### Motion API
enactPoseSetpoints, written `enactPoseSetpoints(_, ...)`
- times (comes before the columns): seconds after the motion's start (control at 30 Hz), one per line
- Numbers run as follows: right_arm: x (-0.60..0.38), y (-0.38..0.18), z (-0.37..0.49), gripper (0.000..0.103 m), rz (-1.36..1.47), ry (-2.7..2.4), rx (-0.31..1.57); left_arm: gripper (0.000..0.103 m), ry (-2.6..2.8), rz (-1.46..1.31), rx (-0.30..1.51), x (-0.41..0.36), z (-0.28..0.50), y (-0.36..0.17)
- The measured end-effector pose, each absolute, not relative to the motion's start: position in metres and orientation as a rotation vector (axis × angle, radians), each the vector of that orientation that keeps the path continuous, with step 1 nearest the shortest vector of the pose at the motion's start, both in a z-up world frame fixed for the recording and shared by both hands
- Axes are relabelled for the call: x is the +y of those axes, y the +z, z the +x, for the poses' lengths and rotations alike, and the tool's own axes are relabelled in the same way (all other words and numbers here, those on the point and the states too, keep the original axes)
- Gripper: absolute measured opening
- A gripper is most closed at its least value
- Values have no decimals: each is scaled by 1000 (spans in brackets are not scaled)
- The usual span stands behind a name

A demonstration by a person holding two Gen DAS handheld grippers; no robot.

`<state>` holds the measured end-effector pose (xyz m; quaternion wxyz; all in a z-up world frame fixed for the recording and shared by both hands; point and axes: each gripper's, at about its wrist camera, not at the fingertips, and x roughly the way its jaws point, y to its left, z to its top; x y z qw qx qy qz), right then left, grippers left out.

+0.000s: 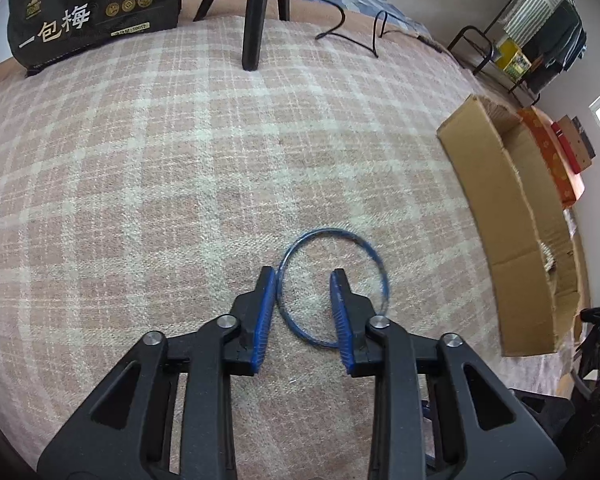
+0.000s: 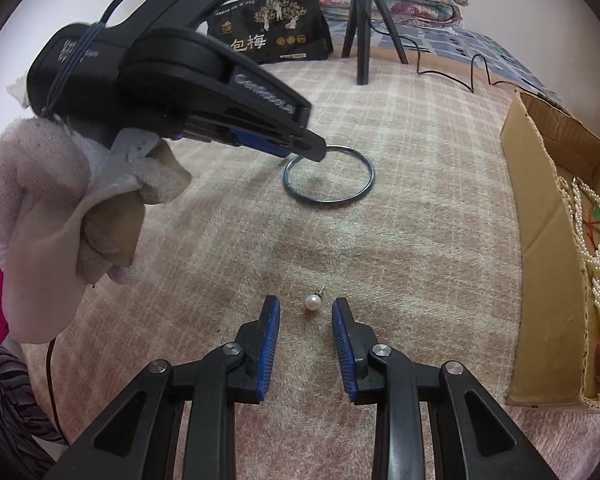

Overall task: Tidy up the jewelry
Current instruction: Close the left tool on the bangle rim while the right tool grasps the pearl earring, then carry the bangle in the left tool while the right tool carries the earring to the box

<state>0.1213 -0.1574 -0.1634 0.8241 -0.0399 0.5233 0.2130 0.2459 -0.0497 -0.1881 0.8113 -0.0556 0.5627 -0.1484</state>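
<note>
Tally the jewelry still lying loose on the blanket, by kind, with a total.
Blue bangle: 1
Pearl stud earring: 1
Total: 2
Pieces already in the cardboard box are not counted.

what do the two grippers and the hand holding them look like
Both grippers, left and right, are black plastic with blue ribbed finger pads and silver pivot screws. The left one carries pale lettering on its side and thin cables wrapped around its body. The left hand wears a white glove over a pink sleeve.
</note>
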Motion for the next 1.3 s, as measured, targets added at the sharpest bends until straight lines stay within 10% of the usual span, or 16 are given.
enactPoseSetpoints(0.27,-151,-167,118,25,-118,447,1115,3,-284,-81,1194,-48,247,-197)
enactPoseSetpoints(0.67,-149,-168,120,7,-147,429,1108,2,-280,-67,1179,-47,244,-195)
enactPoseSetpoints(1.3,-164,-130,105,6,-120,423,1020,1,-294,-119,1091,-35,219,-147)
